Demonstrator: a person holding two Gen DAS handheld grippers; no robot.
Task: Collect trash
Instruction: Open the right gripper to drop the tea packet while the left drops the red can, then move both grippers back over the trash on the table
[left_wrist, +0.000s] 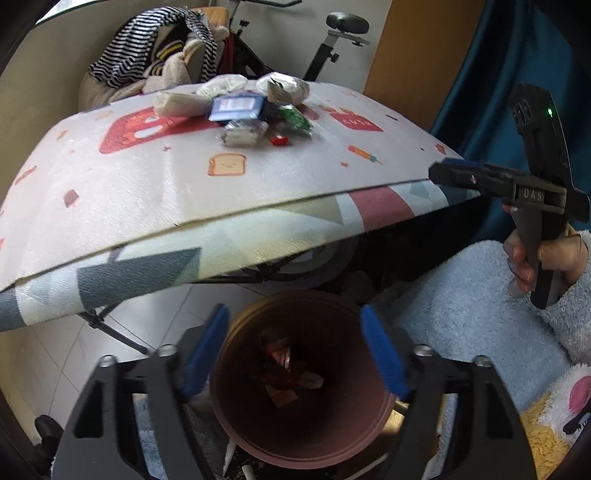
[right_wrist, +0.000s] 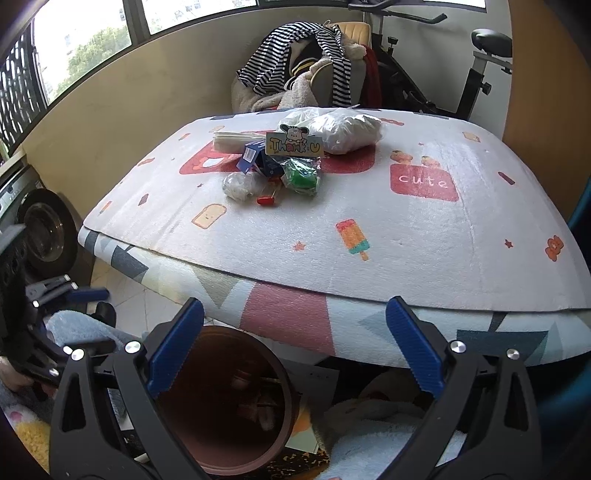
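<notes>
My left gripper (left_wrist: 295, 350) hangs open and empty right above a brown bin (left_wrist: 343, 406) on the floor, with wrappers lying at the bin's bottom. The trash pile sits at the far side of the table: a blue box (right_wrist: 258, 158), a green wrapper (right_wrist: 301, 175), a clear crumpled wrapper (right_wrist: 240, 186), a small red piece (right_wrist: 266, 200), a "Thank U" card (right_wrist: 293, 144) and a white plastic bag (right_wrist: 343, 129). My right gripper (right_wrist: 295, 347) is open and empty at the table's near edge, well short of the pile. The bin (right_wrist: 280, 369) lies below it to the left.
The table cover (right_wrist: 424, 240) overhangs the bin. Behind the table stand a chair with striped clothes (right_wrist: 295, 55) and an exercise bike (right_wrist: 480, 74). A washing machine (right_wrist: 44, 229) is at the left. A person's fluffy blue sleeve (left_wrist: 480, 295) lies beside the bin.
</notes>
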